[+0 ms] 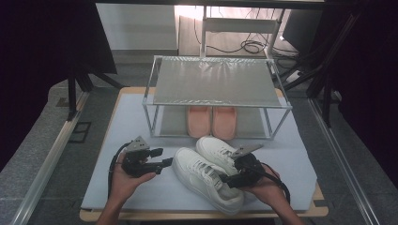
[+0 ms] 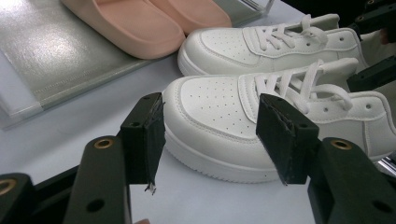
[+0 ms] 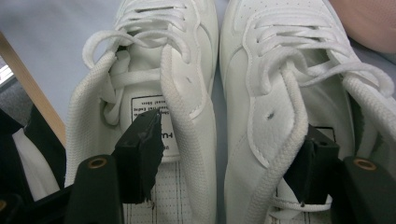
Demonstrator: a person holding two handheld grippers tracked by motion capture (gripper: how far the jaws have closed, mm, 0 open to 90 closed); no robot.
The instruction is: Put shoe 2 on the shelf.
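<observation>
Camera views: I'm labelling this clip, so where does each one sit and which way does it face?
High view: above the person's side, looking down on the white sneakers; both hands show.
Left gripper view: rides the left hand-held gripper, facing the sneaker toes.
Right gripper view: rides the right hand-held gripper, one jaw inside each sneaker opening.
Shared: the sneakers.

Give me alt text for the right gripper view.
The right gripper has one black jaw inside each of two white sneakers, pinching their adjoining inner collars together. Loose white laces lie across both tongues, on a pale blue mat.
</observation>
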